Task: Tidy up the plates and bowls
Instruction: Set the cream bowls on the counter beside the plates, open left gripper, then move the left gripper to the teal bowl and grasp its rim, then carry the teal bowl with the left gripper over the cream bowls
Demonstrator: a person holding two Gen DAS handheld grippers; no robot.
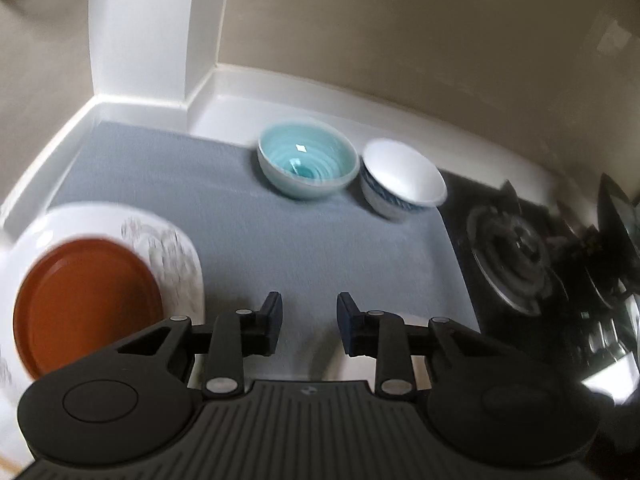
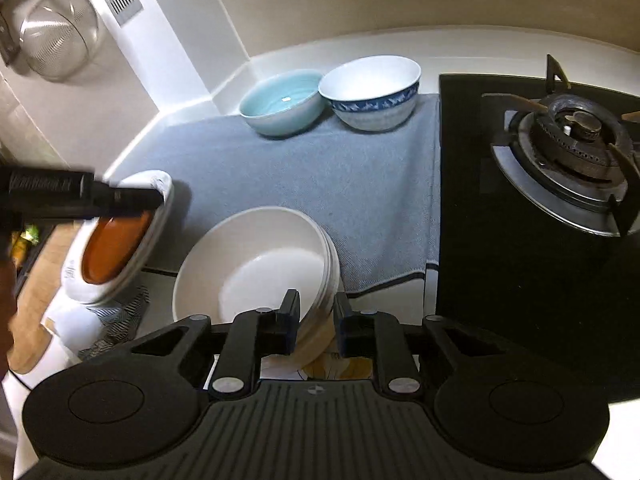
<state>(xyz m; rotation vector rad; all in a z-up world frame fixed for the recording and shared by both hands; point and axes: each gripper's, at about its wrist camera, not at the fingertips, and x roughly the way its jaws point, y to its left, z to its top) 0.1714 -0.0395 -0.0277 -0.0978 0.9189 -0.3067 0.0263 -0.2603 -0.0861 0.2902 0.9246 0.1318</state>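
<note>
**Cream plates pinched at the rim**

Cream ceramic stack of shallow plates (image 2: 256, 264) at grey mat (image 2: 320, 184) front edge, rim clenched in right tongs (image 2: 316, 328). Left tongs (image 1: 309, 324) released, empty. Lift level, squeeze firmly, avoid brown round plate (image 2: 116, 248) nearby.

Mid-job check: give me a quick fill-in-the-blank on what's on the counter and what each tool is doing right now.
1. The brown plate lies on top of a ____ plate.
2. The right tool has its pads on the rim of the stack of ____ plates.
3. The left tool holds ____.
4. The blue-patterned bowl and the ____ bowl stand at the back of the grey mat.

Missing words: white; cream; nothing; turquoise
</note>
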